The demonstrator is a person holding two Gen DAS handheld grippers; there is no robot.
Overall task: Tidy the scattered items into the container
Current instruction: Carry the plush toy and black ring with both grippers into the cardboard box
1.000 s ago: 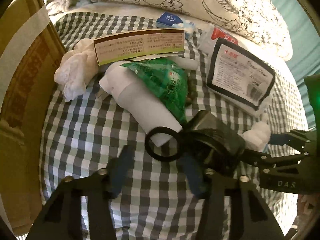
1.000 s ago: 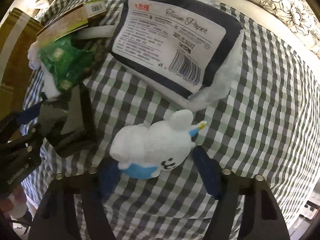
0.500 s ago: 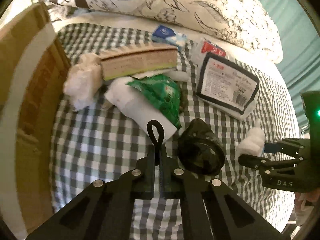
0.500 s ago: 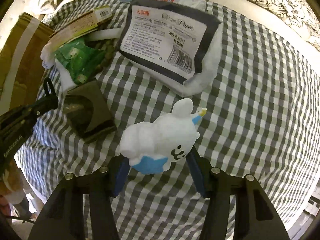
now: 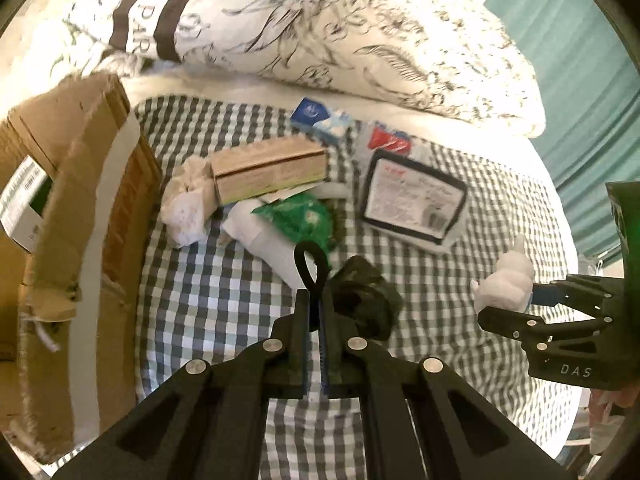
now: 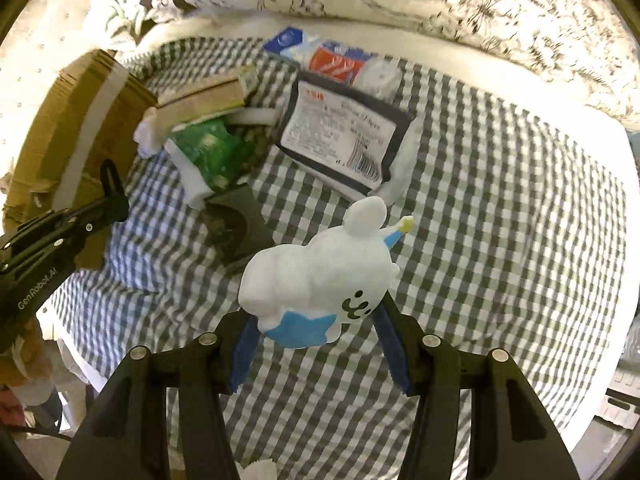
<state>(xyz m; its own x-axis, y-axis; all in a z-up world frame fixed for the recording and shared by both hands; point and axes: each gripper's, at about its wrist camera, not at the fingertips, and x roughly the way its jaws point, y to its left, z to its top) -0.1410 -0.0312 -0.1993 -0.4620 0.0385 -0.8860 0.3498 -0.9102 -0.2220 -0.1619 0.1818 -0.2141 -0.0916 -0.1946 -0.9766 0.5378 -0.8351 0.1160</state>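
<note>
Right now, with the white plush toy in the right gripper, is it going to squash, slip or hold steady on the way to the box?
The white plush toy looks soft, so it probably squashes rather than breaks. The right gripper pinches only its lower blue part, with most of its bulk sticking out beyond the pads, so it may wobble or sag. Its fuzzy fabric likely resists slipping, and it seems light.

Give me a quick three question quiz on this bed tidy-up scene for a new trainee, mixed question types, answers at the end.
1. True or false: the right gripper is shut on the white plush toy.
2. What does the left gripper pinch: A) black loop, B) green packet, C) tissue pack?
3. Fill in: the cardboard box stands beside the ____ cloth.

Key: 1 true; 2 A; 3 checked.
</note>
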